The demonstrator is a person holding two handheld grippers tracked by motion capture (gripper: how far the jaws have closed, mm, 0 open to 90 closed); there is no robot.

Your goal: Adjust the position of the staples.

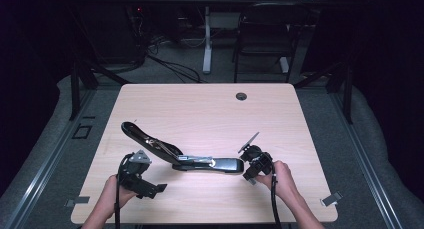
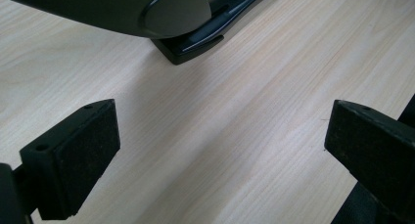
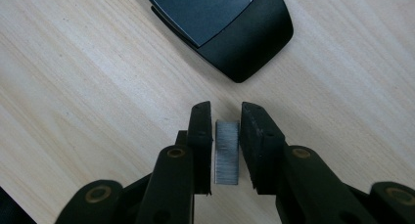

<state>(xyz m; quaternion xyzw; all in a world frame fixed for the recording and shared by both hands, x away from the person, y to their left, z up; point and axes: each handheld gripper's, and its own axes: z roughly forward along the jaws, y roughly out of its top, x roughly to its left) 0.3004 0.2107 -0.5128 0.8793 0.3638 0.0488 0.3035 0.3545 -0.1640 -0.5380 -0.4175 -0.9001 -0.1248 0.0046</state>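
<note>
Between the jaws of the right gripper sits a staple strip, clamped; just ahead lies the opened stapler. Left gripper stands wide apart.

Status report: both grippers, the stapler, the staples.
Left gripper open, empty. Right gripper shut on staple strip. Stapler hinged open on table. Path unobstructed.

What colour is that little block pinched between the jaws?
Silvery grey with fine lines, a strip of staples; the right gripper view shows it best.

My light wood table carries the opened black stapler; grommet hole near far edge, probably.
</note>
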